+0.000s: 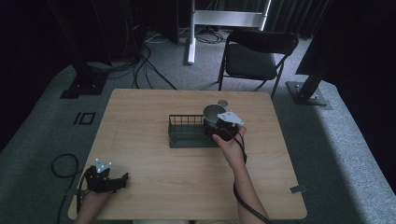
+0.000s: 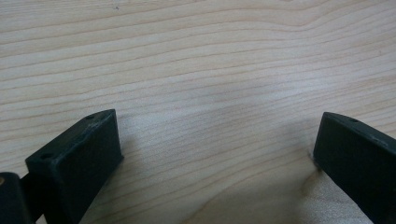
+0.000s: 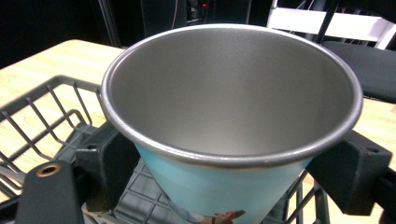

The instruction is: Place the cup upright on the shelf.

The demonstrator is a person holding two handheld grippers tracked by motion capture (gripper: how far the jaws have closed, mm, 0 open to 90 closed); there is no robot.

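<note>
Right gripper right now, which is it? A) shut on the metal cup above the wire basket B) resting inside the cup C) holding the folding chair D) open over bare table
A: the right gripper has its jaws pressed on both sides of the metal cup, over the wire basket.

The high view is dim, its surroundings nearly black beyond the lit bench (image 1: 154, 154). Both gripper views are brighter; soft shadow pools at 6 o'clock on the wood, and the cup (image 3: 233, 116) rim is slightly blurred.
</note>
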